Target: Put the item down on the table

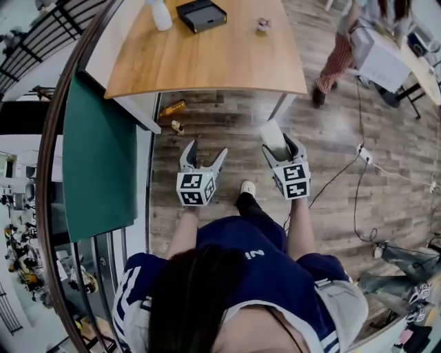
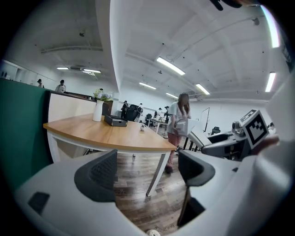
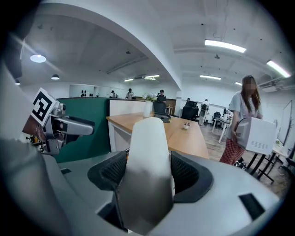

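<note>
We hold the white item [image 1: 271, 132] clamped between the jaws of the right gripper [image 1: 278, 146], its rounded top poking out past the pads. It hangs over the wooden floor, short of the table [image 1: 220, 62], which lies ahead at twelve o'clock. The left gripper [image 1: 205, 153] is spread wide with nothing between its jaws, at the right one's nine o'clock.

The item looks smooth and tapered to us, so a slack squeeze during the reach could let it slide out of the pads and drop to the floor. The table's near edge is the next hazard: set too close to it, or let go while tilted, the item may topple and roll off. Farther in, a black box [image 1: 200, 14], a white vase [image 1: 160, 14] and a small object [image 1: 262, 25] stand on the top, and an overlong reach could knock them. At two o'clock a person [image 1: 337, 58] carrying a white box [image 1: 375, 55] stands near the table's right corner, and a cable [image 1: 344, 172] crosses the floor at three o'clock. Either could catch us if we step that way.
</note>
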The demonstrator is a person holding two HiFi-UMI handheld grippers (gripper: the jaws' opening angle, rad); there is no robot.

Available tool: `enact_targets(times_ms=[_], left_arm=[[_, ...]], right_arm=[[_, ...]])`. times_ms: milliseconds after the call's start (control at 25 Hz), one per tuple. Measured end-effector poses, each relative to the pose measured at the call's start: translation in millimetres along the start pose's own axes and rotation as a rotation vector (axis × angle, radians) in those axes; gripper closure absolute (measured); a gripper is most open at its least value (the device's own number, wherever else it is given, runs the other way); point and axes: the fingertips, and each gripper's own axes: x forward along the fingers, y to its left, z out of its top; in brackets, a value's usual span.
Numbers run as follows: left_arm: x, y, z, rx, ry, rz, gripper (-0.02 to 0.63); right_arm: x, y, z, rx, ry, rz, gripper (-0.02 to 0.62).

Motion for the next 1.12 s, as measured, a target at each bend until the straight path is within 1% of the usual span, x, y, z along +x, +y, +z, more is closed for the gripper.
enact_targets(times_ms=[200,320,480,680,920,1120], left_arm=[[65.8,-5.5,22.4,-0.010,-0.011,0.023,0.208],[98.5,-10.5,23.8,-0.015,-0.003,0.029,0.208],[135.8,-13.4,28.8,-0.019,0.011,0.024,0.207],[160.0,-5.2,39.3,-0.027,0.039,0.020,0.208],[180.6,-0.9,35.7,-0.006,0.040,0.004,0.207],[220.2,18.4,39.0,0.011,0.073,-0.059,0.207]], right_arm=[[41.5,-58.5,20.1,-0.022,-0.013,0.029,0.284],[64.6,-83.7,21.1,-0.028,-0.006,0.049,0.285],[88.1,-112.4,23.8,-0.029,0.005,0.055,0.284],[108.2,-126.0,27.2,-0.021,0.042,0.068,0.284],[122.3,-132.2,18.8,-0.009,0.038,0.062,0.284],[150.9,-143.7,29.1,0.010,0.045,0.021,0.284]])
